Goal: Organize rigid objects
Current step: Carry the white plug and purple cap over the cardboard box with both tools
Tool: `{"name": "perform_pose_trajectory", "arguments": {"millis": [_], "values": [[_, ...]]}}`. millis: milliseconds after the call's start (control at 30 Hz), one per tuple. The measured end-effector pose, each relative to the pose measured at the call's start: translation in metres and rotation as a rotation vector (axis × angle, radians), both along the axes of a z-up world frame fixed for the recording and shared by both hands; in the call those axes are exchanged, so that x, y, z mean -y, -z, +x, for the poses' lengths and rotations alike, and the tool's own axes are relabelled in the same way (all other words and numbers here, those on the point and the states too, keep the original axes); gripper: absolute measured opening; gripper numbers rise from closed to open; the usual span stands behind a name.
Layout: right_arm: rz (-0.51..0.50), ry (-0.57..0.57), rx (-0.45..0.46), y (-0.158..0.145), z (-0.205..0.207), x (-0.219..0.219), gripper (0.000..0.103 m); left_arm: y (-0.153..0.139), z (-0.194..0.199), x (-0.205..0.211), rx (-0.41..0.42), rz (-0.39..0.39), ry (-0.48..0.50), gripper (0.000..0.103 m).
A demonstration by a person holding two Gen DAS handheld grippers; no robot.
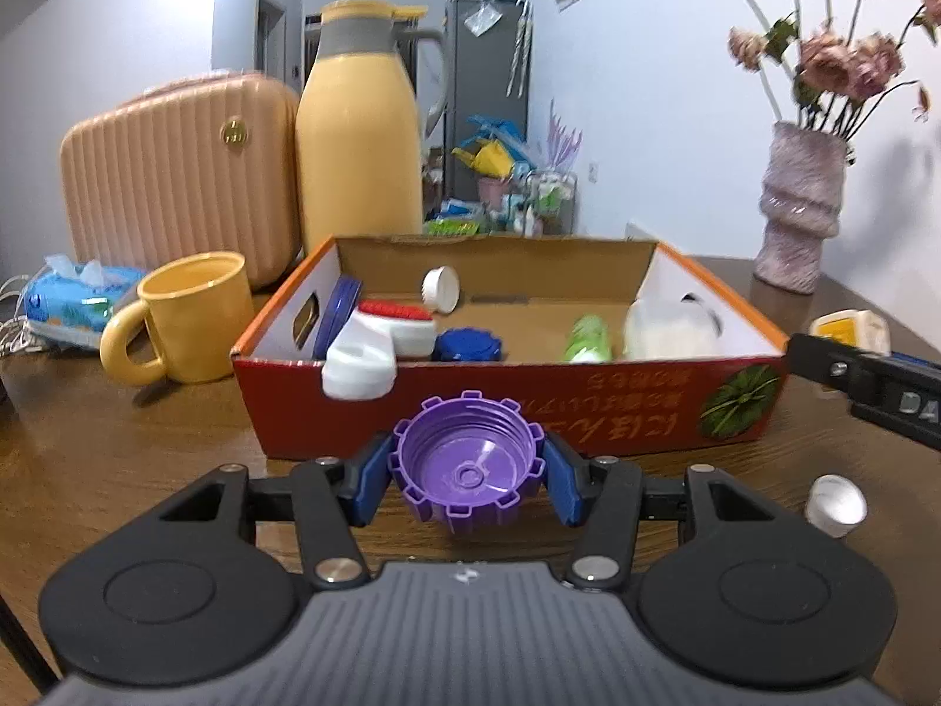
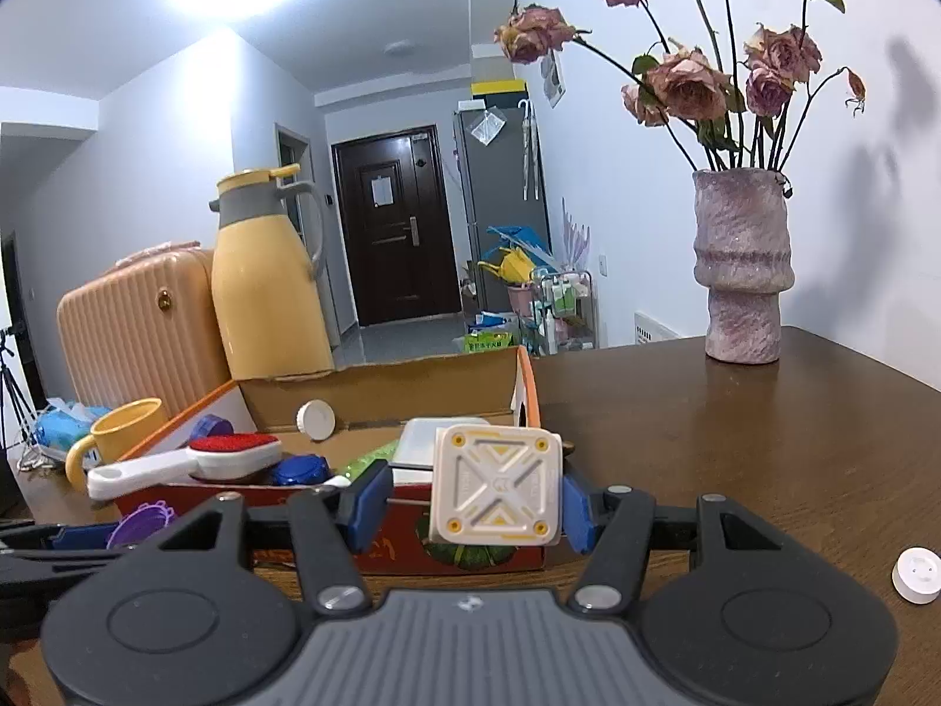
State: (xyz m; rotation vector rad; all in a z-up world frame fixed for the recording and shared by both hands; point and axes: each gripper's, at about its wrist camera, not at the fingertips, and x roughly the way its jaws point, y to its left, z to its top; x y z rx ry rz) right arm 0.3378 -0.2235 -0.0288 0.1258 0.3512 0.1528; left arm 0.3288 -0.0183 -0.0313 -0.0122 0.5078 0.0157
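My left gripper [image 1: 467, 473] is shut on a purple ridged cap [image 1: 467, 459], held just in front of the red cardboard box [image 1: 529, 406]. My right gripper [image 2: 470, 503] is shut on a white square block with yellow dots [image 2: 497, 485], held over the box's near right corner [image 2: 470, 553]. The box holds a red-and-white brush [image 1: 382, 335], a blue lid [image 1: 467, 344], a white cap [image 1: 441, 288], a green tube [image 1: 585, 338] and a white container [image 1: 670, 326]. The purple cap also shows at the left of the right wrist view [image 2: 141, 520].
A yellow mug [image 1: 188, 317], yellow thermos jug [image 1: 359, 117], peach case [image 1: 176, 176] and tissue pack [image 1: 76, 300] stand left of the box. A vase of flowers [image 2: 741, 265] stands at the back right. A small white cap [image 2: 917, 576] lies on the table [image 2: 764, 441] at the right.
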Motion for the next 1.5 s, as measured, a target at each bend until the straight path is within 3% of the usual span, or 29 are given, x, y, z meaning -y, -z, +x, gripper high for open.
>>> {"name": "perform_pose_trajectory", "arguments": {"millis": [433, 1033, 1500], "values": [[0.010, -0.007, 0.040, -0.005, -0.007, -0.010, 0.058, -0.035, -0.019, -0.004, 0.133, -0.048, -0.014, 0.055], [0.039, 0.001, 0.087, -0.008, 0.011, -0.034, 0.058, -0.054, 0.022, -0.021, 0.165, -0.107, -0.119, 0.055], [0.021, 0.012, 0.089, -0.005, 0.052, -0.058, 0.058, -0.057, 0.061, -0.024, 0.164, -0.128, -0.161, 0.055]]}}
